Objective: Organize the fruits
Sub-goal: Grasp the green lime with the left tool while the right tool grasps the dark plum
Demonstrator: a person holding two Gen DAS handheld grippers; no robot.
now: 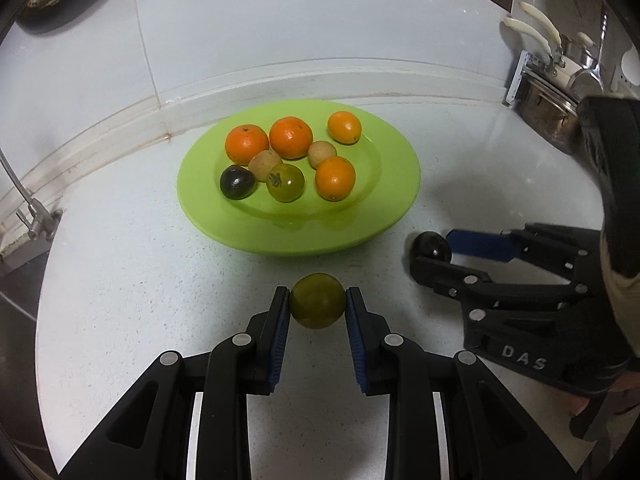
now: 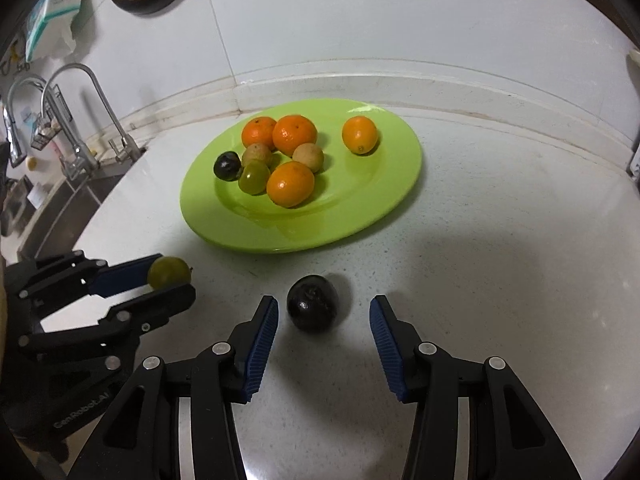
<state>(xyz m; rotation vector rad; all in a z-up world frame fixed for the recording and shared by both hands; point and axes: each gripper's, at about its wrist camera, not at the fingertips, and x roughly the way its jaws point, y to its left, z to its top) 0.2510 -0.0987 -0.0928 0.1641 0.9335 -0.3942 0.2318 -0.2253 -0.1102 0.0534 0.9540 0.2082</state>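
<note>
A green plate (image 1: 360,216) (image 2: 360,208) on the white counter holds several fruits: oranges, two tan ones, a green one and a dark one (image 1: 237,182). My left gripper (image 1: 318,300) is shut on a green fruit (image 1: 317,301) in front of the plate; it also shows in the right wrist view (image 2: 169,272). My right gripper (image 2: 324,312) is open around a dark round fruit (image 2: 313,303) that rests on the counter, closer to the left finger; it also shows in the left wrist view (image 1: 432,245).
A sink with taps (image 2: 80,120) lies to the left of the counter. Metal pots and a rack (image 1: 552,92) stand at the far right. A raised ledge and white tiled wall (image 1: 320,20) run behind the plate.
</note>
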